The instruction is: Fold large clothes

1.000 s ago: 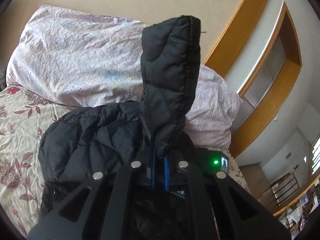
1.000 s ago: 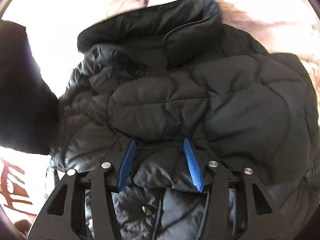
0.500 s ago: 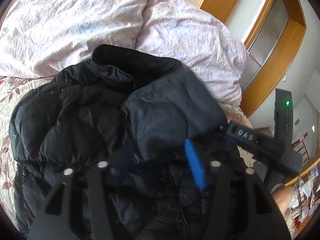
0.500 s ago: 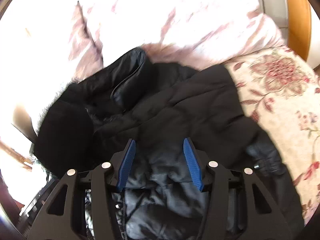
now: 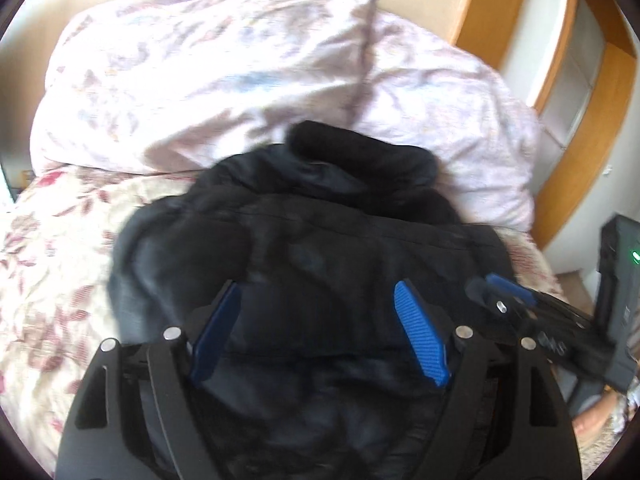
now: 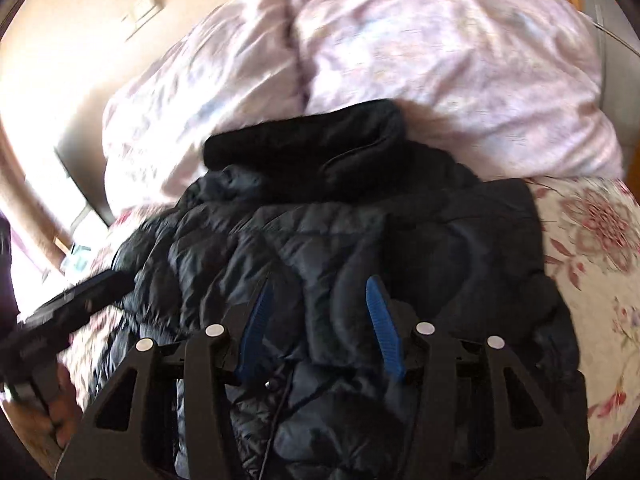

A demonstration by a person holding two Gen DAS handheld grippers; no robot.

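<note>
A black quilted puffer jacket [image 5: 320,240] lies bunched on the bed, its collar [image 5: 360,160] toward the pillows; it also shows in the right wrist view [image 6: 340,240]. My left gripper [image 5: 320,312] is open and empty, hovering over the jacket's near part. My right gripper [image 6: 320,312] is open and empty, also just above the jacket. The right gripper shows at the right edge of the left wrist view [image 5: 520,300]; the left gripper shows at the left edge of the right wrist view [image 6: 72,304].
Two pale floral pillows [image 5: 220,72] [image 6: 440,60] lie behind the jacket against the headboard wall. A floral bedspread [image 5: 52,260] [image 6: 600,260] covers the bed. A wooden frame and cabinet [image 5: 580,100] stand at the right. A wall switch [image 6: 144,6] is above the pillows.
My left gripper has let go of the sleeve it held up; the sleeve now lies on the jacket. Both grippers have pulled back, so more of the bed shows.
</note>
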